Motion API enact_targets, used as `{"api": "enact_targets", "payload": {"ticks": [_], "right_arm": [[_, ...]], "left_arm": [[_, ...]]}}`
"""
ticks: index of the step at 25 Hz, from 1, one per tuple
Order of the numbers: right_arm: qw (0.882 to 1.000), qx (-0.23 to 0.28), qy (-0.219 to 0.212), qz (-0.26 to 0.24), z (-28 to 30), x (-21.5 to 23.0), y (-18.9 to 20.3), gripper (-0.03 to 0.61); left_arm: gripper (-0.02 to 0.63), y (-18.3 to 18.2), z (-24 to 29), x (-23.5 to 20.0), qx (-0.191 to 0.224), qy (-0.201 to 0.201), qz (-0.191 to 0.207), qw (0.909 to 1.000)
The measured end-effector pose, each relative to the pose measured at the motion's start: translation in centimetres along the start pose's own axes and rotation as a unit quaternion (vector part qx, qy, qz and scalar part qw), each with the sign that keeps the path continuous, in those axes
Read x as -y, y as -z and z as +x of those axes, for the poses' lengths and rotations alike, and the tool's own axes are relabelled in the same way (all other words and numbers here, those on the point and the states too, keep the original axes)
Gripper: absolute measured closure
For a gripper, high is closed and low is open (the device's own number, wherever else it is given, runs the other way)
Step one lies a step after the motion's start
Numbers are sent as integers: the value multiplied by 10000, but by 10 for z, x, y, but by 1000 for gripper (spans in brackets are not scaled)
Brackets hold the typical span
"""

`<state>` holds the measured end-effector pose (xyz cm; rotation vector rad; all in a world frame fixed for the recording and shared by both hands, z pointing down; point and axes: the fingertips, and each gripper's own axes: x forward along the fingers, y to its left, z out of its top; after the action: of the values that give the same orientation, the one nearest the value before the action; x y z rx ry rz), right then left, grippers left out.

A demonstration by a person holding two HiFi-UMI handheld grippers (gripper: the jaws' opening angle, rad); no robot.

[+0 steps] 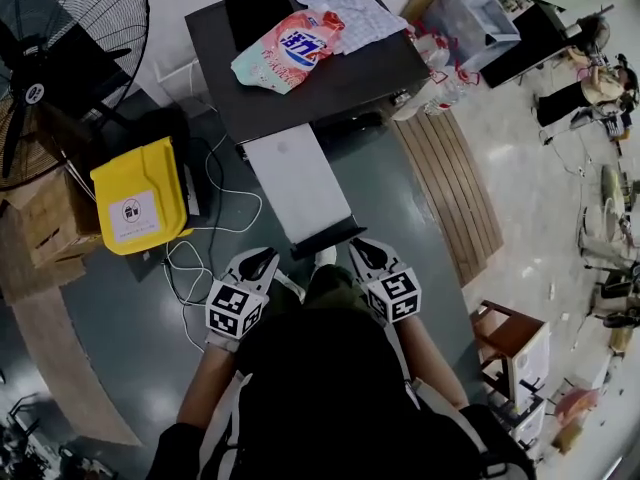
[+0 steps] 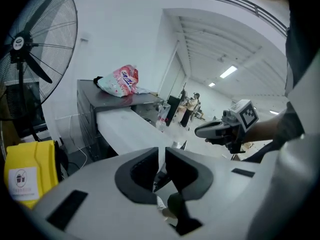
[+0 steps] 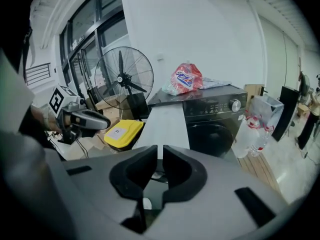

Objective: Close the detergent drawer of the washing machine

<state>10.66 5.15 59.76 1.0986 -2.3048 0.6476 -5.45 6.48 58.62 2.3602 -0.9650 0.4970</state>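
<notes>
A dark washing machine (image 1: 340,86) stands ahead, its front and dial in the right gripper view (image 3: 216,126). Its long white detergent drawer (image 1: 298,180) is pulled far out toward me, and shows in the left gripper view (image 2: 125,129) and the right gripper view (image 3: 165,124). My left gripper (image 1: 262,259) hovers just left of the drawer's dark near end (image 1: 328,236), my right gripper (image 1: 362,249) just right of it. Neither touches it. Left gripper (image 2: 161,159) jaws stand almost together, nothing between. Right gripper (image 3: 160,159) jaws are shut and empty.
A pink detergent bag (image 1: 288,50) and patterned cloth (image 1: 345,8) lie on the machine. Left of it are a floor fan (image 1: 60,58), a yellow bin (image 1: 140,196), white cables (image 1: 215,223) and a cardboard box (image 1: 40,223). A wooden pallet (image 1: 450,188) and water bottles (image 1: 440,78) are to the right.
</notes>
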Motion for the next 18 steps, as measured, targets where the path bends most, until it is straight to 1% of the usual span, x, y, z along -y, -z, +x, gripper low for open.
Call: {"api": "enact_targets", "payload": {"ticks": [3, 7, 13, 18], "right_arm": [[9999, -115, 46, 54, 0, 11, 13, 543], [9993, -362, -17, 44, 4, 25, 29, 498], [9970, -731, -205, -139, 18, 46, 46, 416], [9935, -949, -462, -430, 28, 55, 55, 376]], "left_arm": [[558, 13, 14, 4, -222, 46, 12, 9997], [525, 29, 29, 9, -549, 15, 49, 9985], [456, 50, 49, 15, -1021, -113, 152, 9946], [440, 67, 64, 17, -1318, -248, 212, 9907]]}}
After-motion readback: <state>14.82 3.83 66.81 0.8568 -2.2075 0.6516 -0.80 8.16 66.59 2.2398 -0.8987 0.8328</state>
